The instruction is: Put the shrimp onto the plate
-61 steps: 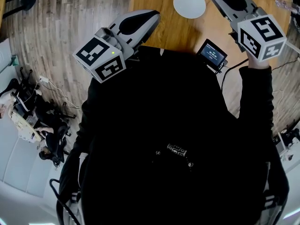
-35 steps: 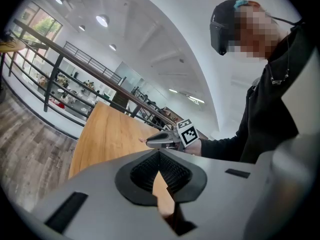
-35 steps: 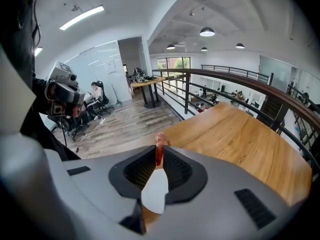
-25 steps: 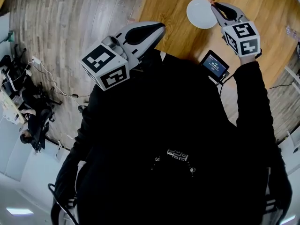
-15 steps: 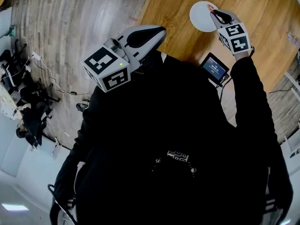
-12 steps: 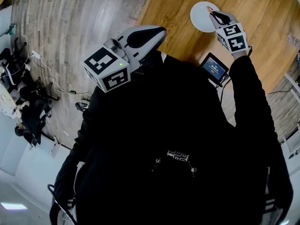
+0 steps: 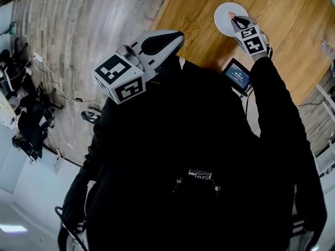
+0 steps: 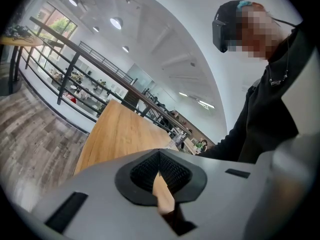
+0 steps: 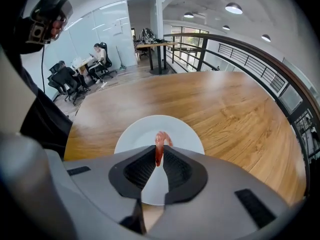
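Since a second ago, the right gripper (image 7: 233, 19) has sunk from beside the plate (image 7: 224, 8) to just over it, and the head view has swung slightly so the desk (image 7: 193, 4) sits further right. In the right gripper view, the gripper (image 9: 158, 159) pinches the shrimp (image 9: 160, 143) at its very tips. The ribbed black pads press on a thin, glossy, red-pink body whose curled end arches above them. The shrimp hangs over the middle of the plate (image 9: 186, 136), but whether it touches cannot be told.

That plate is round, plain white and smooth, and lies on the desk (image 9: 230, 104) toward its near edge. The desk is warm, honey-coloured wood with long straight grain. Its far edge runs under a dark metal railing.

The left gripper (image 7: 179, 34) is held off the desk, over grey plank flooring (image 7: 78, 30). Its smooth grey shells taper to a point. In its own view the gripper (image 8: 159, 159) is closed tip to tip on nothing. A small dark screen (image 7: 238, 73) sits by the right sleeve.
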A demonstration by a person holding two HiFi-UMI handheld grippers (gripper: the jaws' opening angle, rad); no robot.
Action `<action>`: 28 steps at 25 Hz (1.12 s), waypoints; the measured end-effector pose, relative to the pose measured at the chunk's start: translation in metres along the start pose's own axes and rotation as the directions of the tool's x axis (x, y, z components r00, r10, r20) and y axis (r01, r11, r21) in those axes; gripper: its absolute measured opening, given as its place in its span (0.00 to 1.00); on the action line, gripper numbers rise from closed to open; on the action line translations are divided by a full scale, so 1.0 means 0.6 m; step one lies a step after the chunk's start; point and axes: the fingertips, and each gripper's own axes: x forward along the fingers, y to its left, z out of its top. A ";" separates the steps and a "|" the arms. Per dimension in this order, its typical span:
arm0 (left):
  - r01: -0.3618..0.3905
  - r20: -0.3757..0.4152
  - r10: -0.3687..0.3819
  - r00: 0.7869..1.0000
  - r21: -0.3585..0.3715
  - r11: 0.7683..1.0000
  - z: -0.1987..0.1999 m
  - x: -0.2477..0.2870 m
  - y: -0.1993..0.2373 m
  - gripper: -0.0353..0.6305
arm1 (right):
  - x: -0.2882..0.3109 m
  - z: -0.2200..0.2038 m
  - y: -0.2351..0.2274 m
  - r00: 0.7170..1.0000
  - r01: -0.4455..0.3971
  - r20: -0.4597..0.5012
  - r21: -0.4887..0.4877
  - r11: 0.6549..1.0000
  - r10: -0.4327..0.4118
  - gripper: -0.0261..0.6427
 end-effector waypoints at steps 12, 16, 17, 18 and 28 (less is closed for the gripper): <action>-0.006 0.004 0.006 1.000 -0.010 1.000 -0.010 -0.010 0.002 0.06 | 0.018 0.002 0.027 0.997 -0.052 -0.057 -0.004 0.999 0.052 0.14; -0.010 0.008 0.010 1.000 -0.007 1.000 -0.010 -0.011 0.001 0.06 | 0.020 -0.006 0.025 0.996 -0.055 -0.070 0.012 0.998 0.055 0.14; -0.013 0.009 0.013 1.000 -0.008 1.000 -0.012 -0.011 0.000 0.06 | 0.020 -0.009 0.023 0.996 -0.051 -0.068 0.014 0.999 0.052 0.14; -0.016 0.011 0.016 1.000 -0.009 1.000 -0.014 -0.012 0.000 0.06 | 0.021 -0.013 0.022 0.997 -0.046 -0.065 0.014 0.999 0.047 0.14; -0.004 0.017 0.003 1.000 0.020 1.000 -0.003 -0.021 0.015 0.06 | 0.020 0.008 0.027 0.998 -0.054 -0.029 0.054 0.997 0.056 0.24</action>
